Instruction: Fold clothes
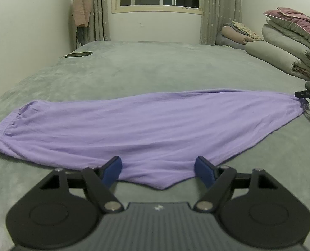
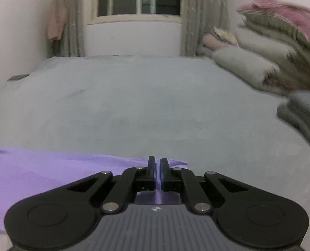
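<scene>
Pinching soft lilac jersey trousers (image 1: 146,125), right hand-held gripper (image 2: 158,165) clamps; left hand-held gripper (image 1: 158,170) gapes wide.

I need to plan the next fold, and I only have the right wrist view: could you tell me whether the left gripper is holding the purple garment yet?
Observer: No. The left gripper is open, its pads either side of the purple garment's near edge.
Operator: Thank you. How does the garment lie beyond my frame?
Observer: It is spread flat across the grey bed cover, with the elastic band at the left end.
Operator: And where is my right gripper on it?
Observer: The right gripper pinches the opposite, right end, which is gathered into a bunched tip.
</scene>
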Demonstrator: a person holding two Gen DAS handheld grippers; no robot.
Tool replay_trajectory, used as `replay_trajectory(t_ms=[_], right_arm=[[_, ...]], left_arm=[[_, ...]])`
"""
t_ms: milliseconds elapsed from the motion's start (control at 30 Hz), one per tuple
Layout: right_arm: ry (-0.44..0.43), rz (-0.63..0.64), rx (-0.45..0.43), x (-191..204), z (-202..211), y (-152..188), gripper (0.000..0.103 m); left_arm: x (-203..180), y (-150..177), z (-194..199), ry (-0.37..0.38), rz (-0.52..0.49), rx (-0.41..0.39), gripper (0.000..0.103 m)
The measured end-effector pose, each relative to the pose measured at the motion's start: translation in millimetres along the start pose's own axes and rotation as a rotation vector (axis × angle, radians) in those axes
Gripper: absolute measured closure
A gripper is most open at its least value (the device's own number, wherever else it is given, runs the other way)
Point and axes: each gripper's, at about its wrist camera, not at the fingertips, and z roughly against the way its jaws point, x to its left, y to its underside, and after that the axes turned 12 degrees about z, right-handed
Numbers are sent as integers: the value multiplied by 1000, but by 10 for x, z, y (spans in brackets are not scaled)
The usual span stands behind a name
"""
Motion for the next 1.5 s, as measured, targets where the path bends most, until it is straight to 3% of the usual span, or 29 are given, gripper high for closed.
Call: replay_trajectory(t_ms=[200,400,600,767,833,967,1100,1300,1367,1500], right_arm=[[-34,148,-55,132,171,101,97],[-143,324,-6,353,223,195,93],[-206,228,-20,167,278,239,92],[-169,40,-118,-143,331,206,85],[-209,6,-111,-225,334,250,85],[-286,61,-13,-177,234,271,82],[-323,193,7,-16,280,247,77],[-345,248,0,-48,374,187,78],[-325,217,-52,-52,399,173,78],[-193,89,-112,-242,387,170,78]], left_arm=[[6,-3,-2,2,3,1,26],[15,-5,-12,3,2,1,26],[15,1,-8,1,0,-1,26],[13,11,-7,1,-2,-2,26],[10,13,-6,1,-2,-2,25],[10,15,-8,1,-3,-1,25],[13,11,-9,2,-5,-1,24],[14,15,-15,3,-9,-1,23],[13,16,-15,3,-9,-1,22],[11,17,-18,3,-10,-1,22]])
